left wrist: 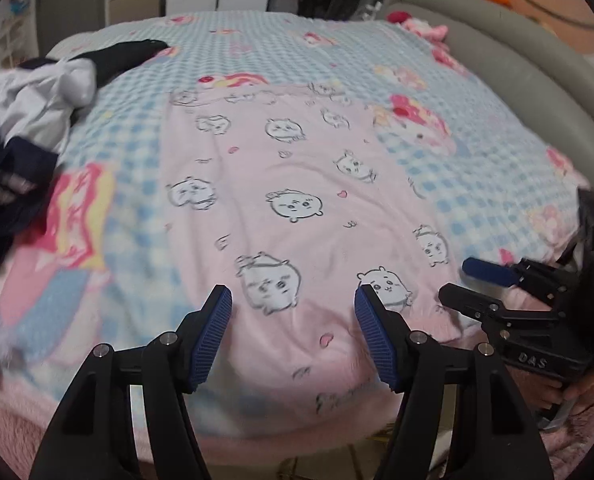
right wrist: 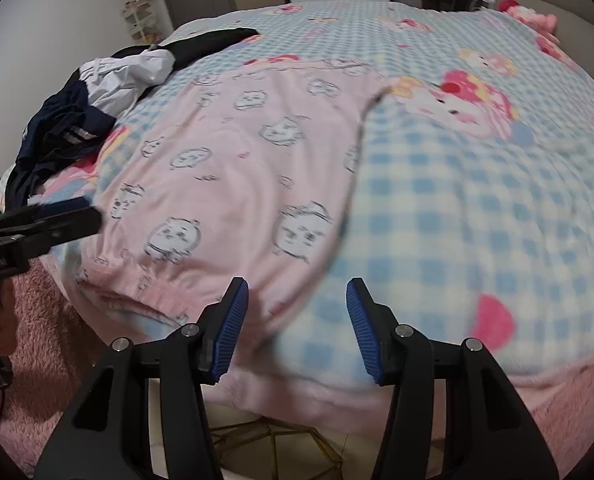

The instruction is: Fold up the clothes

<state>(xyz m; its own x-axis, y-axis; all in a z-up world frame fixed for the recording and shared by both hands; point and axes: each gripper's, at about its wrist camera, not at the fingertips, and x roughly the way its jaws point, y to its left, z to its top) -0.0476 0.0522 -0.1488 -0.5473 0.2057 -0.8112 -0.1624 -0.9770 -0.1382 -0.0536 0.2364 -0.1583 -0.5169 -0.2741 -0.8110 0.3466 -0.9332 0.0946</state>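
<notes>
Pink printed garment spread flat on bed; both grippers empty, poised at its near hem.

Pink garment [left wrist: 281, 184] lies smoothed across the checked blanket [left wrist: 477, 184], near edge at the bed's front. Left gripper [left wrist: 293, 336] hangs over the hem, jaws apart, nothing between the pads. Right gripper [right wrist: 297, 328] sits over the garment's right edge, also parted and empty. Unfolded pile of dark and white clothes [left wrist: 29, 128] sits at far left, apart from the garment. Risks, as I judge them: the blanket is soft and fleecy, so a pinch could gather blanket along with the hem; grabbing one layer only would skew the fold; uneven lift between hands would wrinkle the fabric.
</notes>
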